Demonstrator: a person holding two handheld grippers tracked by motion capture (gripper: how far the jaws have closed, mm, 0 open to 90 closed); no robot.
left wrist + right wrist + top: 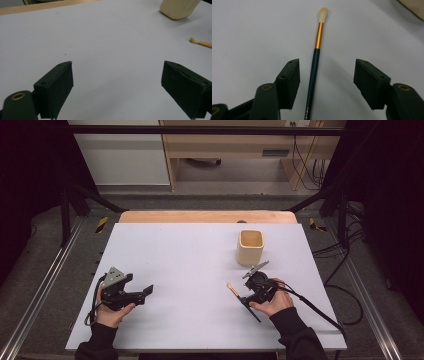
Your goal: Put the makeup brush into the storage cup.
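Right gripper (327, 82) fingers apart, straddling the brush (315, 60) without pressing it; brush flat on the surface (190, 255), lower right of the high view. Left gripper (117, 85) fingers wide, empty.

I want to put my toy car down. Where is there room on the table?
The big bare patch is the table middle, between the left claw and the cup. The far left corner is free too. It's crowded near the right claw, where the brush lies just below the cup.
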